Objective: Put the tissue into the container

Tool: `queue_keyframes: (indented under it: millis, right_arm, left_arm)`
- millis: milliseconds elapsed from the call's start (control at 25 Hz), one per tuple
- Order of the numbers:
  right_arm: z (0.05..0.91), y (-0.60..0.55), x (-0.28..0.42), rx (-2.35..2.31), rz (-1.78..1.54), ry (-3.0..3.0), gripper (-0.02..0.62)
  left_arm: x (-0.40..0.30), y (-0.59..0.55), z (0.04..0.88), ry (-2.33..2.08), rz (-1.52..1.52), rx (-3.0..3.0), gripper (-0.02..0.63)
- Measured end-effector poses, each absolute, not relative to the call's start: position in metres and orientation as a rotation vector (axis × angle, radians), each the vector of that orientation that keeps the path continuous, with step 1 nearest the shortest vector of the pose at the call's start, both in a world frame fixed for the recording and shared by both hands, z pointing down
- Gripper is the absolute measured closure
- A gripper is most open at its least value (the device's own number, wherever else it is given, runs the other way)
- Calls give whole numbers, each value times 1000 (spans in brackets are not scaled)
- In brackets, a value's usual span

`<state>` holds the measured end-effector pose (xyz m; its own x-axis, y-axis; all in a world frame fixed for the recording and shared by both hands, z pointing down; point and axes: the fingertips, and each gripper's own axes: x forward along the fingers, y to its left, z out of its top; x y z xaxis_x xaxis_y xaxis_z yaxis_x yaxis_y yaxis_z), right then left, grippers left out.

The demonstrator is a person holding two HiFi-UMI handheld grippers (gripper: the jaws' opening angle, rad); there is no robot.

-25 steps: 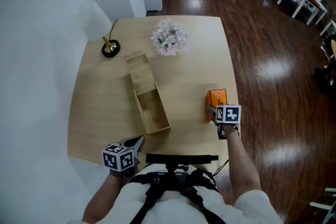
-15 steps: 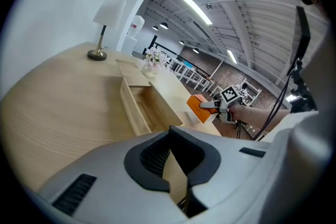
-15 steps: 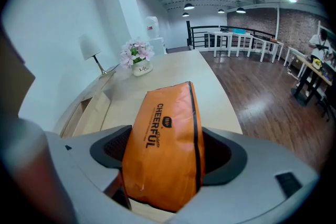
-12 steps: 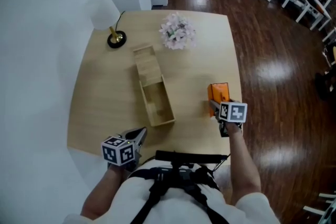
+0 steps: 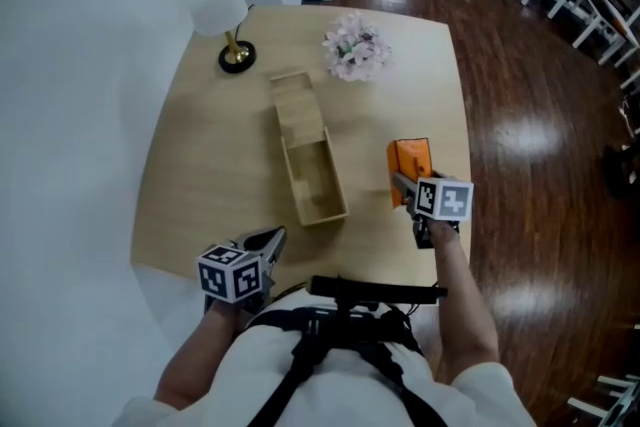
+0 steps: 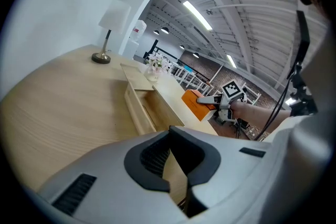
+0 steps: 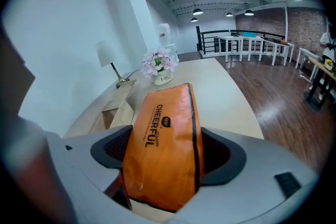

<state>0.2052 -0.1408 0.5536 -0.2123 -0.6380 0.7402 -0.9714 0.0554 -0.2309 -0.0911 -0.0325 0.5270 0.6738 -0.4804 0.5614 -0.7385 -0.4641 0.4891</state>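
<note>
The tissue is an orange pack lying near the right edge of the wooden table. My right gripper has its jaws round the pack's near end, and in the right gripper view both pads touch the sides of the orange pack. The container is a long, open wooden box in the middle of the table, with its sliding lid pushed to the far end. My left gripper hovers shut and empty at the near edge, left of the wooden box.
A white table lamp stands at the far left corner. A vase of pale flowers stands at the far middle. Dark wood floor lies beyond the table's right edge, with white benches in the background.
The head camera has shifted, so the table sits lower in view. My right gripper's jaws have drawn in slightly round the orange pack. The left gripper has stayed put.
</note>
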Motion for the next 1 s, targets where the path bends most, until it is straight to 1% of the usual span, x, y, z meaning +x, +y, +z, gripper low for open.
queue_keyframes:
  millis: [1000]
  right_arm:
    - [523, -163, 86, 1443, 957, -2056, 206]
  left_arm:
    - [-115, -48, 515, -950, 393, 2164, 607]
